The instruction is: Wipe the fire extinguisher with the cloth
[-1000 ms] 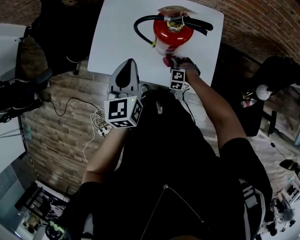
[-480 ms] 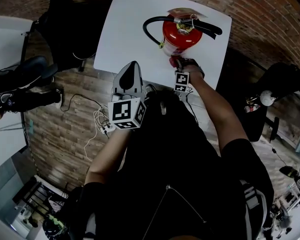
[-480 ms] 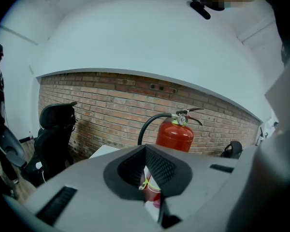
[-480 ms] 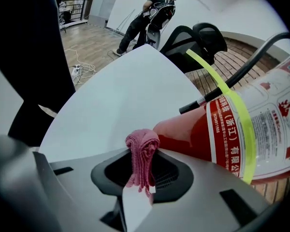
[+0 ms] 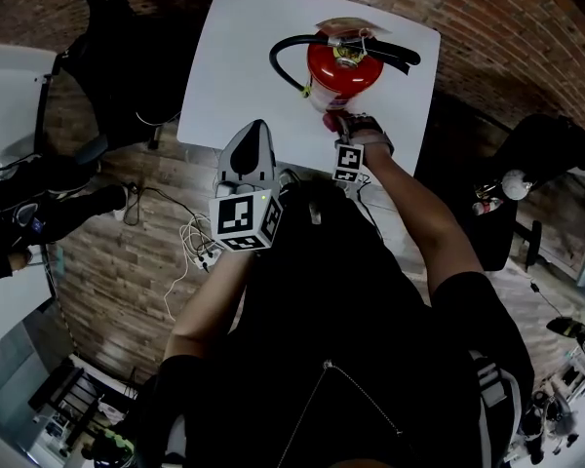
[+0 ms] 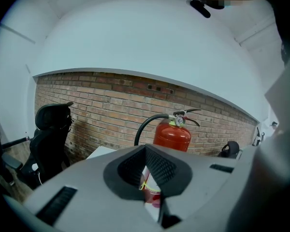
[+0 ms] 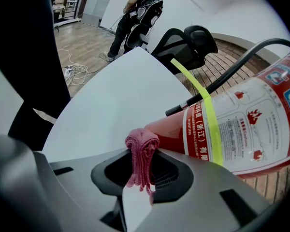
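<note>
Gripping: right tongs (image 7: 142,168) are clamped on a bunched pink cloth (image 7: 141,151); its fold sticks out past the tips.
Contact: the cloth is pressed against the red body of the fire extinguisher (image 7: 241,124), just left of its white label (image 7: 261,124) and yellow-green band (image 7: 210,124).
Extinguisher: upright on the white bench (image 5: 234,57), toward the far right corner; a black hose (image 5: 273,58) loops off to its left, with the handle and gauge on top.
Right tongs position: at the extinguisher's near side, low on the cylinder, just inside the bench's near edge in the head view.
Left tongs (image 5: 253,130): jaws together at the tips, nothing held.
Left tongs position: over the bench's near edge in the head view, left of the extinguisher and apart from it, no contact.
Left gripper view: looks roughly level at the extinguisher, which stands straight ahead beyond the tips, against a brick wall (image 6: 111,105).
</note>
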`<state>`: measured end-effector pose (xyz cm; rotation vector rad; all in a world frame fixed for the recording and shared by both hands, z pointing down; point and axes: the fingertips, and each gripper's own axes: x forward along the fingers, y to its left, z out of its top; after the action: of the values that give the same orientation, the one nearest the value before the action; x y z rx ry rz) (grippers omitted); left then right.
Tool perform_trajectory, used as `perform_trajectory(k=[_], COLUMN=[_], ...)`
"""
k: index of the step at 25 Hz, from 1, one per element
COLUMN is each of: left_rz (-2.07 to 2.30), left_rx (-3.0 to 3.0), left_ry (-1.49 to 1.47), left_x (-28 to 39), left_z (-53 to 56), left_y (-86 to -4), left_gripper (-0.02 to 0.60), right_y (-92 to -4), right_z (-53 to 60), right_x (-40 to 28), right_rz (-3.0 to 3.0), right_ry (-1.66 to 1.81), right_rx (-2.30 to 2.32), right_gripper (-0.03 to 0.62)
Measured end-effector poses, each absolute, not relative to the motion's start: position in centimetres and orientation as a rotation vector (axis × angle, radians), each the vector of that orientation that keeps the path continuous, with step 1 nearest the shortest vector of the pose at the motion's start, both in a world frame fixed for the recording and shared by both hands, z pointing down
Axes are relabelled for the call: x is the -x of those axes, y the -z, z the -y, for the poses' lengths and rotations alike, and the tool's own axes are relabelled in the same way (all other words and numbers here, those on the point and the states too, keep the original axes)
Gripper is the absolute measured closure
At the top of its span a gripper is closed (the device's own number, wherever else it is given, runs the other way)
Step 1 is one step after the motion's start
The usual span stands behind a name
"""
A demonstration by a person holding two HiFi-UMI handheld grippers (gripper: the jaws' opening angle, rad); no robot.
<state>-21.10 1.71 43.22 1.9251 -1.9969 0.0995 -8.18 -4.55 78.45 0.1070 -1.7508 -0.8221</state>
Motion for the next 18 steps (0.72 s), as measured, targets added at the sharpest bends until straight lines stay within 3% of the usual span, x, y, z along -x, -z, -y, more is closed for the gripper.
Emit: perform_trajectory(k=[18], left_rz=[1.947], left_rx=[-2.009], left_ry=[-0.081], left_x=[20.2], left_z=[-0.4], left_y=[-42.3], left_gripper=[0.571], right_y=[-73.2], right_z=[4.5], right_x=[8.0], right_rz=[1.771], right_ry=[0.841], right_rx=[-0.169], right_gripper=[0.484])
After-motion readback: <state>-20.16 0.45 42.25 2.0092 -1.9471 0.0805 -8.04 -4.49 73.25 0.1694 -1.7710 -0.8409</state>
